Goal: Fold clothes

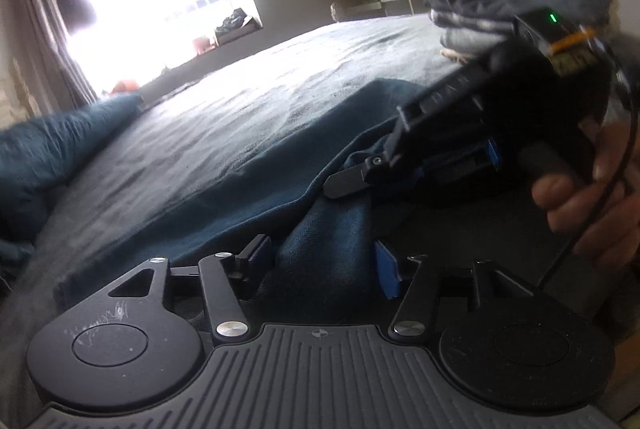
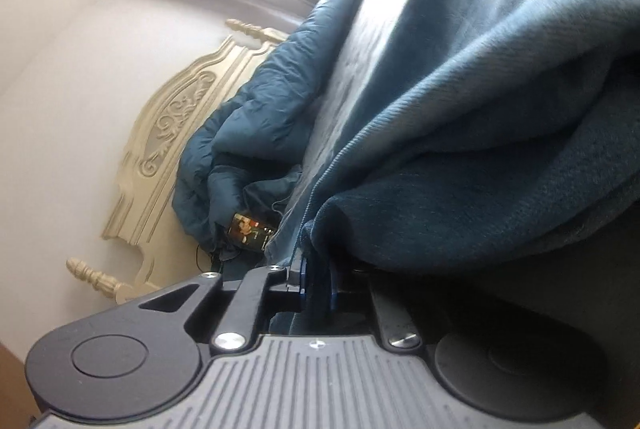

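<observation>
Garment: a dark teal garment (image 1: 320, 237) lay bunched on the bed (image 1: 248, 101), one fold rising between the pads of the left gripper.
Left gripper: the left gripper (image 1: 324, 269) stood part open around that fold; whether the pads pinched it could not be told.
Right gripper: the right gripper (image 2: 316, 281) was nearly closed, pads pinching an edge of the same cloth; in the left view it reached in from the right, held in a hand (image 1: 592, 197).
Progress: judged early in this piece, since the cloth was crumpled and no neat fold showed.
Done: a stack (image 1: 536, 1) of folded clothes sat at the far right of the bed.
Left to do: likely spreading the cloth, folding it, adding it to the stack.
Surroundings: a teal quilt (image 2: 248, 133) was heaped by the carved headboard (image 2: 172, 133), with a lit phone (image 2: 252, 231) beside it.
Obstacles: the bed beyond the garment looked free; the quilt and stack lay well apart from it.
</observation>
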`<state>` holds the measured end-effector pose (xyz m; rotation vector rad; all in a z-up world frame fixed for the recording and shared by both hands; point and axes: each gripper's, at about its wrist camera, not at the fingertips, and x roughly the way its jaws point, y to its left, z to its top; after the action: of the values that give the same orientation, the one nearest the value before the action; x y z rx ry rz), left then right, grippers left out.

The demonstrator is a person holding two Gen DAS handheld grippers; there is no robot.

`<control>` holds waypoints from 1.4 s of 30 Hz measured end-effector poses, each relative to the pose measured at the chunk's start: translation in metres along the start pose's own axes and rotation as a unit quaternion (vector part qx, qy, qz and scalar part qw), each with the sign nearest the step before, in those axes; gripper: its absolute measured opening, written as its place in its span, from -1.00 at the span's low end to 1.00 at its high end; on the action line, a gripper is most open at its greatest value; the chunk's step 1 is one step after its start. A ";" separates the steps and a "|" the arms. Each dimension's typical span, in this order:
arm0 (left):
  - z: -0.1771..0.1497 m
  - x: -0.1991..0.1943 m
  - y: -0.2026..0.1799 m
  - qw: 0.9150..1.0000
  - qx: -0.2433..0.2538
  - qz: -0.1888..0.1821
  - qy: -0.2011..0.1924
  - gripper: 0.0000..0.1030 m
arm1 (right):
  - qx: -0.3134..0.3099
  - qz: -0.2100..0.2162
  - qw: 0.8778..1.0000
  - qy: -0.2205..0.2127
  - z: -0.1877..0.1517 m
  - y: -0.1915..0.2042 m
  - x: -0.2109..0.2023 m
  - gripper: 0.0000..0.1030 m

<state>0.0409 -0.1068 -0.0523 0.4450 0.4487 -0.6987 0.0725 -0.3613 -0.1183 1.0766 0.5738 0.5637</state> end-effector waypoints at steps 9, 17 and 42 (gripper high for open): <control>0.003 0.014 0.012 1.000 -0.003 -0.020 0.018 0.04 | 0.005 0.036 0.999 0.000 0.004 -0.004 -0.010 -0.76; 0.005 0.023 0.018 0.999 -0.017 -0.001 0.031 -0.45 | -0.047 0.017 0.999 0.004 0.003 0.008 -0.016 -0.76; 0.012 0.021 0.045 0.993 -0.107 -0.037 0.033 -0.49 | -0.418 -0.190 0.887 0.043 -0.046 0.078 0.004 -0.63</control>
<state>0.0891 -0.0930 -0.0428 0.2509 0.5987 -0.7008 0.0328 -0.3004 -0.0638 0.1081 0.5208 0.4399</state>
